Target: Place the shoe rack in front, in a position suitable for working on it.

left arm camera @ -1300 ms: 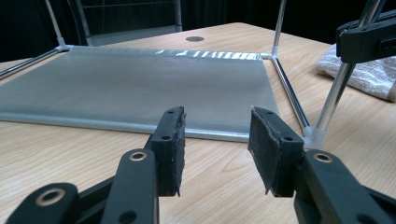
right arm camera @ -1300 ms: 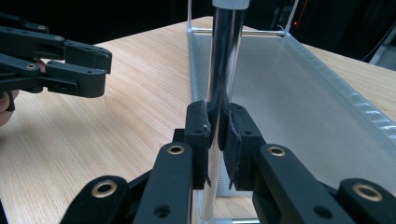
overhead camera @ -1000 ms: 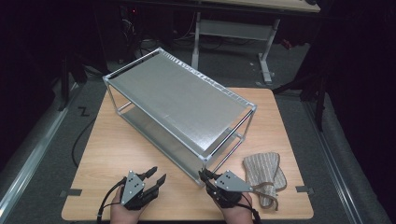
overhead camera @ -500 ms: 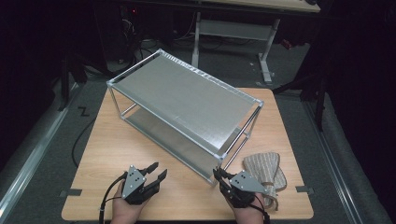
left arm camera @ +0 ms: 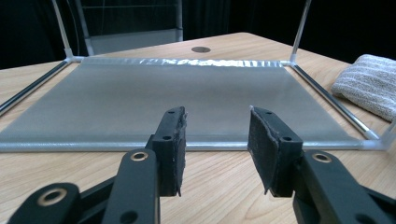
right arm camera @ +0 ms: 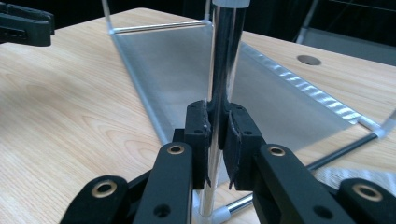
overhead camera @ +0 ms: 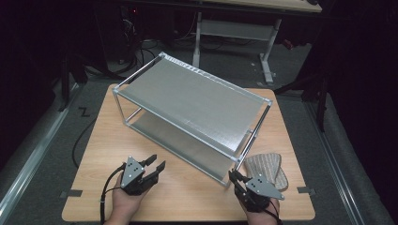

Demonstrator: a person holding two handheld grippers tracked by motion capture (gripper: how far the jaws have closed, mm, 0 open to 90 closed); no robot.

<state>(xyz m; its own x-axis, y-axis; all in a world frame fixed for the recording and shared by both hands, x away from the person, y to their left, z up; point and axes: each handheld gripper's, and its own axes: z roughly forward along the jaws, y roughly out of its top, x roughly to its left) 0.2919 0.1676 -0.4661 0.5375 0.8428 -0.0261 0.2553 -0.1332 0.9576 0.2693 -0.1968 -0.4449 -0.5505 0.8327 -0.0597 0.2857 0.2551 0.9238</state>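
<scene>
**Near corner post pinched, rack standing askew on table**

Standing on the wooden table [overhead camera: 103, 154]: a two-tier metal rack [overhead camera: 197, 101], set at a slant to the table's edges, long sides running from far left to near right. Clamped around the rack's near right corner post [right arm camera: 224, 93], low down by the bottom shelf: the right gripper [overhead camera: 237, 179], pads pressed against the shiny tube from both sides. Hovering near the table's front edge, well left of that corner and apart from the rack: the left gripper [overhead camera: 156, 165], jaws spread about halfway, nothing between them, aimed at the lower shelf's long front rail [left arm camera: 187, 145]. Lying just right of the pinched post: a folded grey cloth [overhead camera: 265, 168].
</scene>
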